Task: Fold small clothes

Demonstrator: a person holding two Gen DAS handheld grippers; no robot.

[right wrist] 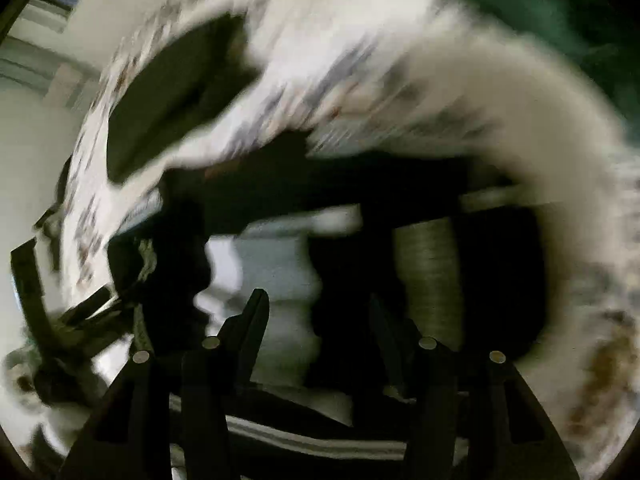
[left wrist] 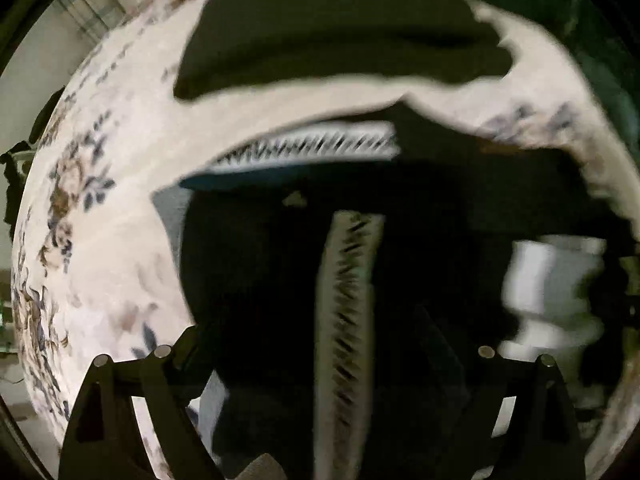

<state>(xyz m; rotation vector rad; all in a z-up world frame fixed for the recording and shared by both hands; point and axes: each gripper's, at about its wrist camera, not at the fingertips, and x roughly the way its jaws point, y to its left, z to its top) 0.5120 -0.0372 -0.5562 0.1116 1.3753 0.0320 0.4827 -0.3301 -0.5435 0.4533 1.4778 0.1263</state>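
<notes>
Clearly two dark garments (left wrist: 340, 32) — blurred.

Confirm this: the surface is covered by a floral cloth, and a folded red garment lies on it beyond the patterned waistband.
Wrong on colour: the folded garment is dark, near black, not red, as the left wrist view shows. It does lie on the floral cloth, beyond the patterned waistband.
</notes>
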